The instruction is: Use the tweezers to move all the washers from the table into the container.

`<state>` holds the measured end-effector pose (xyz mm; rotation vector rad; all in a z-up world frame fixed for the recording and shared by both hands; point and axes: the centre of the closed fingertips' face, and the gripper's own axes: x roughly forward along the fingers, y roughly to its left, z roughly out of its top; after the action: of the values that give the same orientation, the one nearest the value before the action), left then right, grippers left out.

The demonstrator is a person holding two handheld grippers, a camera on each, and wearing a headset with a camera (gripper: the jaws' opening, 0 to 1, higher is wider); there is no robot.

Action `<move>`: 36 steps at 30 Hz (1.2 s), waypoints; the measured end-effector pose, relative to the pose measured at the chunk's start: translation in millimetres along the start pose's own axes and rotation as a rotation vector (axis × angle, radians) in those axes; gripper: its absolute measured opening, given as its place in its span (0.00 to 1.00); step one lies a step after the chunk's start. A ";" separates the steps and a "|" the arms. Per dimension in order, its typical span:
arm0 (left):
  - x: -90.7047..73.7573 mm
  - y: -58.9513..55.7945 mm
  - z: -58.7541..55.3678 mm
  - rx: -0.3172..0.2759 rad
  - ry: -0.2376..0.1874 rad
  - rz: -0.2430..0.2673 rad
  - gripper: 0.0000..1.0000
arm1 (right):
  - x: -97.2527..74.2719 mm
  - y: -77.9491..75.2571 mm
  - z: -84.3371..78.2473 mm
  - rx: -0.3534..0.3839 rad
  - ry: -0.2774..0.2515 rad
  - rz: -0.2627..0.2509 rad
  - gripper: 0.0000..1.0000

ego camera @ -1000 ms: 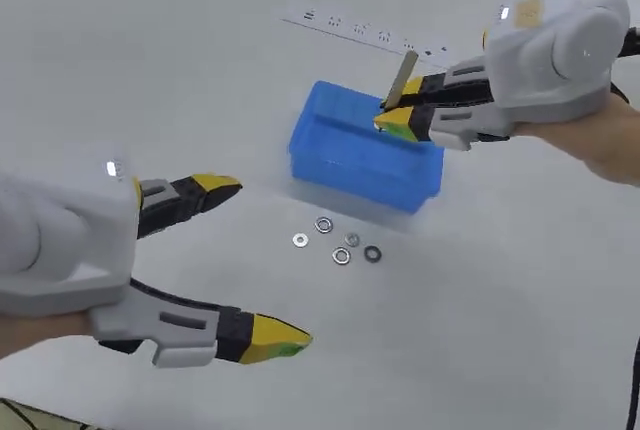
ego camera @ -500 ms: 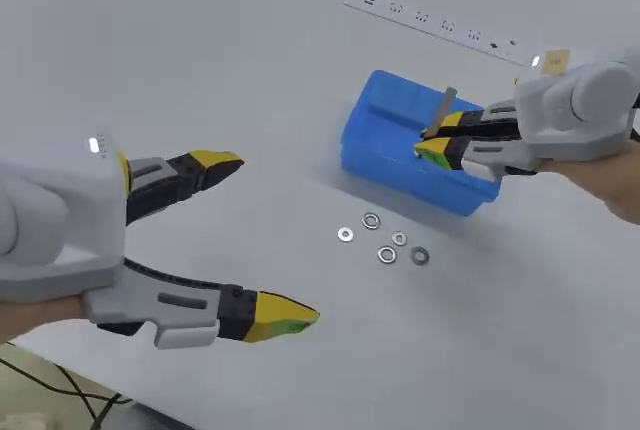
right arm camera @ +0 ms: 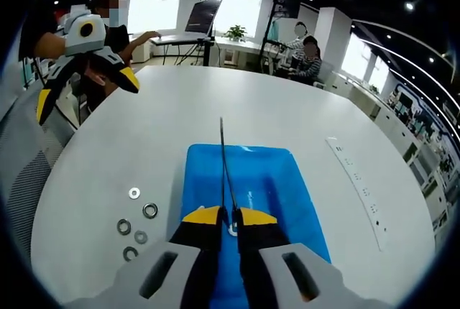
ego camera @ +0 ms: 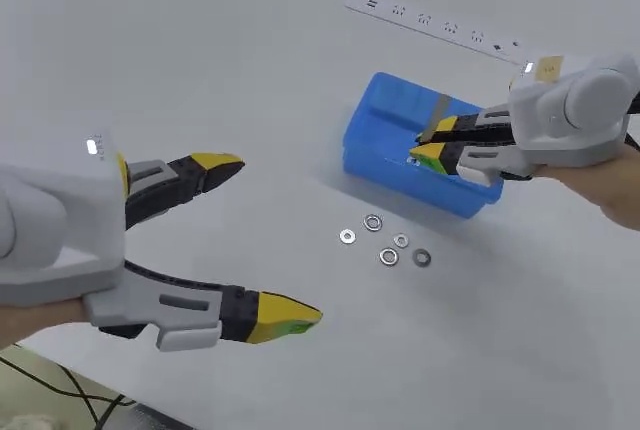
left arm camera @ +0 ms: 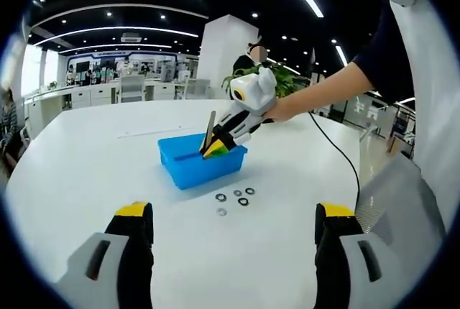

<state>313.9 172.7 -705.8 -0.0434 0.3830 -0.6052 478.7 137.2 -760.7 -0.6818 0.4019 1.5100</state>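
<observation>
Right claw: your right claw (ego camera: pixel 422 151) was pinched narrow on the tweezers (ego camera: pixel 438 114), which it held over the blue container (ego camera: pixel 385 100).
Left claw: your left claw (ego camera: pixel 272 240) hung wide and empty above the tabletop (ego camera: pixel 200 50), toward its near edge and well apart from the work.
Washers: five washers (ego camera: pixel 388 256) lay in a loose cluster on the tabletop, near the container's near wall (none touching it).
Done: whether any washer already sat inside the container, you could not tell.
Left: by my judgement, all five visible washers awaited transfer.
</observation>
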 end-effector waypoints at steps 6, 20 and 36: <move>15.9 9.7 11.4 -0.010 -0.021 -0.042 0.96 | -4.1 3.5 7.0 0.005 -0.005 0.009 0.07; 71.6 41.2 59.3 -0.017 -0.099 -0.175 0.84 | -13.9 -4.4 12.6 -0.010 -0.016 -0.016 0.08; 135.1 12.1 103.5 0.194 -0.098 -0.298 0.52 | -18.3 5.4 16.2 -0.063 -0.010 0.014 0.08</move>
<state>460.1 99.2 -657.1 0.0567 0.2219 -0.9287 469.7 132.9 -737.7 -0.7221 0.3536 1.5443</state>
